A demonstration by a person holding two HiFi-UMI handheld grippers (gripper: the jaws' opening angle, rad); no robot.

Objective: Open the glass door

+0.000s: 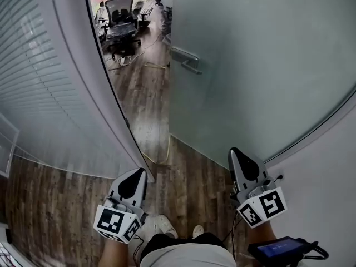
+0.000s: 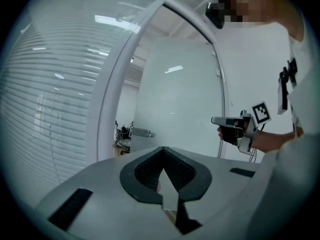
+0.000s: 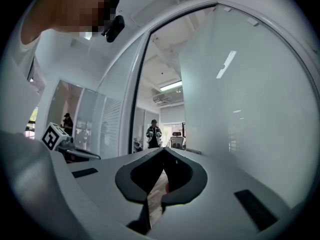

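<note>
Right of the doorway, the glass door (image 1: 250, 65) stands swung open away from you, with its metal handle (image 1: 185, 59) near the edge by the gap. Both your grippers are short of the door, touching nothing. The left gripper (image 1: 137, 172) has its jaws together and empty, same deal for the right gripper (image 1: 236, 152), just beside the door. Past the door there's an office chair (image 1: 121, 15) on the wood floor (image 1: 144, 104).
</note>
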